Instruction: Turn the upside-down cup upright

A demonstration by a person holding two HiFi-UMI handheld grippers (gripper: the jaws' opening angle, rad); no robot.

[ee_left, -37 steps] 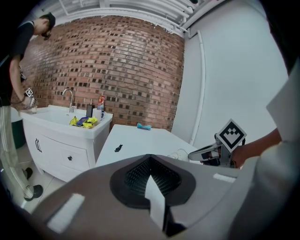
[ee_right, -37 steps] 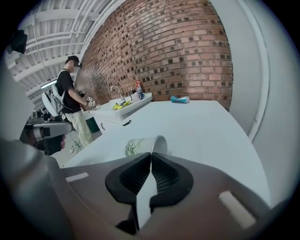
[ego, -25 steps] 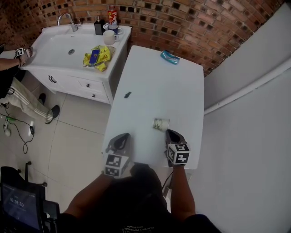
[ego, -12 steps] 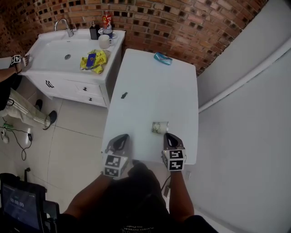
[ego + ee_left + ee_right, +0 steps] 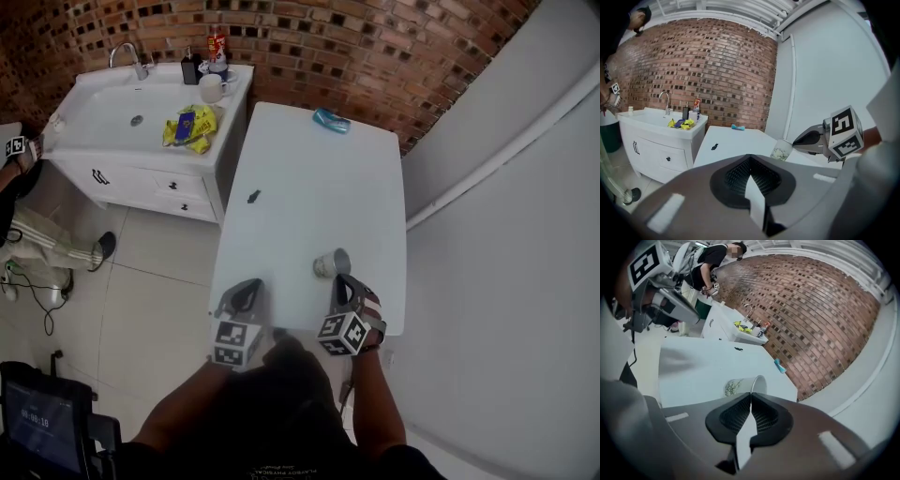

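A white paper cup (image 5: 330,263) with a green print hangs tilted over the near right part of the white table (image 5: 309,178), its mouth turned up and to the right. My right gripper (image 5: 339,279) is shut on the cup's rim (image 5: 759,382), rolled over to one side. In the left gripper view the cup (image 5: 781,149) shows at the tip of the right gripper (image 5: 806,139). The left gripper (image 5: 247,292) rests at the table's near left edge, its jaws (image 5: 750,161) shut with nothing between them.
A blue object (image 5: 330,120) lies at the table's far end and a small dark piece (image 5: 253,197) near its left edge. Left of the table stands a sink cabinet (image 5: 141,141) with a tap, a mug and yellow packets. A person (image 5: 710,261) stands beyond it. A white wall runs along the right.
The right gripper has closed in on the cup and rolled over, so the cup has tipped and its mouth now shows. The left gripper has stayed put.
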